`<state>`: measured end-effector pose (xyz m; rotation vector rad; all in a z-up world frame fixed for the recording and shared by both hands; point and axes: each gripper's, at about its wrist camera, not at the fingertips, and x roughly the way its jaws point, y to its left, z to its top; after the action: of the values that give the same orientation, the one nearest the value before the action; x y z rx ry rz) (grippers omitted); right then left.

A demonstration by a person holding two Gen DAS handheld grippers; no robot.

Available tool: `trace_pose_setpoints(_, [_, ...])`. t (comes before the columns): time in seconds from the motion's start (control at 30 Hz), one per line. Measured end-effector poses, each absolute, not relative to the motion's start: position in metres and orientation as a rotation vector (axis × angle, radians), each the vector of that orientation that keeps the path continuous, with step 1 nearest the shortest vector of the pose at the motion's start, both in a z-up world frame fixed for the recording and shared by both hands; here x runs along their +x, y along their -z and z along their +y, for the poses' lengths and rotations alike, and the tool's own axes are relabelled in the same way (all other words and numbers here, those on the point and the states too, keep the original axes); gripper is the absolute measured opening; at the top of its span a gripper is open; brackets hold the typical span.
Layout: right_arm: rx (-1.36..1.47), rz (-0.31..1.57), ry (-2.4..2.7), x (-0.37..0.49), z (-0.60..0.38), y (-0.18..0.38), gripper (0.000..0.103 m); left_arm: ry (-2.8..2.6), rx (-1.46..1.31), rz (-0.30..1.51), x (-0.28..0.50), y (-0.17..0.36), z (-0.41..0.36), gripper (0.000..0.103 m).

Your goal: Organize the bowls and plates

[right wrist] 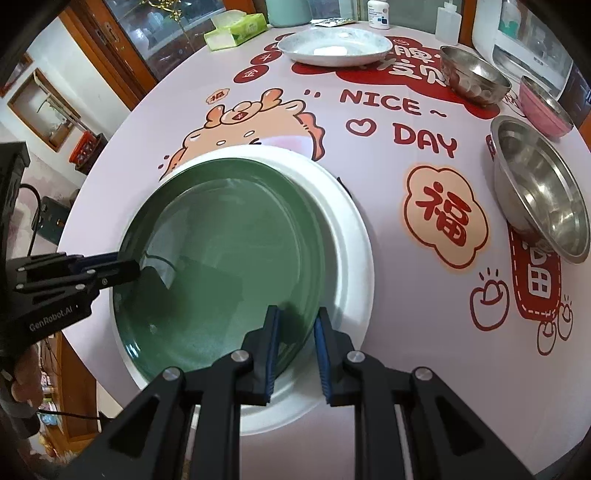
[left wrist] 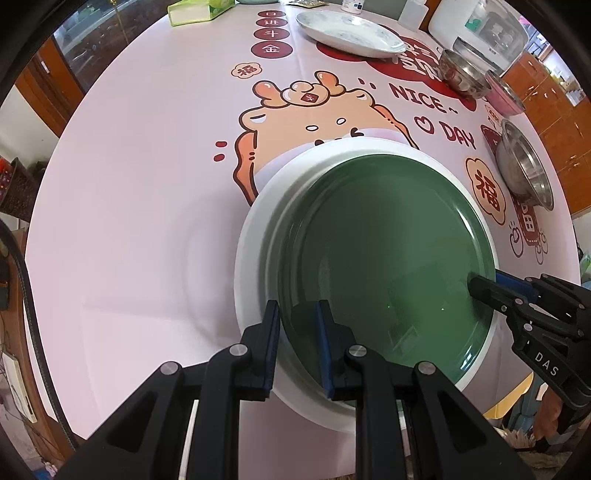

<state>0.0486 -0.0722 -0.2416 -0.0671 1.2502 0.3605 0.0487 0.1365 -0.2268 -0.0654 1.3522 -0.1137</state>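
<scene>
- Gripping the green plate [left wrist: 388,258] at opposite rims, both grippers are clamped on it; the plate sits over a larger white plate [left wrist: 255,240] on the table.
- The left gripper [left wrist: 297,314] has one blue-padded finger outside the green rim and the other over the plate's inside, jaws drawn narrow onto that rim.
- The right gripper [right wrist: 295,317] pinches the opposite edge the same way, its fingers straddling the green rim with the white plate showing just beyond.
- In the left wrist view the right gripper reaches in from the right edge, its tip on the green plate's rim; in the right wrist view the left gripper comes in from the left.
- Whether the green plate rests fully on the white one or is slightly above it cannot be told.
- The tablecloth [right wrist: 369,258] is pale, printed with a cartoon animal, "NICE DAY" and red characters.
- A large steel bowl [right wrist: 539,188] stands to the right of the plates, well apart from them.
- Further back are a smaller steel bowl [right wrist: 472,74] and a pink bowl [right wrist: 543,107] near each other.
- A pale patterned plate [right wrist: 334,46] lies at the far side, with a green tissue box [right wrist: 236,31] to its left.
</scene>
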Motion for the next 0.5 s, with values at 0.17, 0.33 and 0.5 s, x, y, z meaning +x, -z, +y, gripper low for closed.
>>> trace_pose_setpoints(0.17, [-0.100, 1.267, -0.347, 0.050, -0.069, 0.242, 0.020, 0.120, -0.048, 1.353, 0.048, 0.226, 0.136, 0.017])
trace_pose_setpoints(0.33, [-0.155, 1.263, -0.326, 0.049, -0.064, 0.240, 0.020, 0.126, -0.037, 1.355, 0.046, 0.225, 0.135, 0.017])
trace_pose_setpoints(0.5, [-0.182, 1.236, -0.327, 0.045, -0.061, 0.233, 0.026, 0.134, -0.005, 1.329, 0.044, 0.217, 0.132, 0.018])
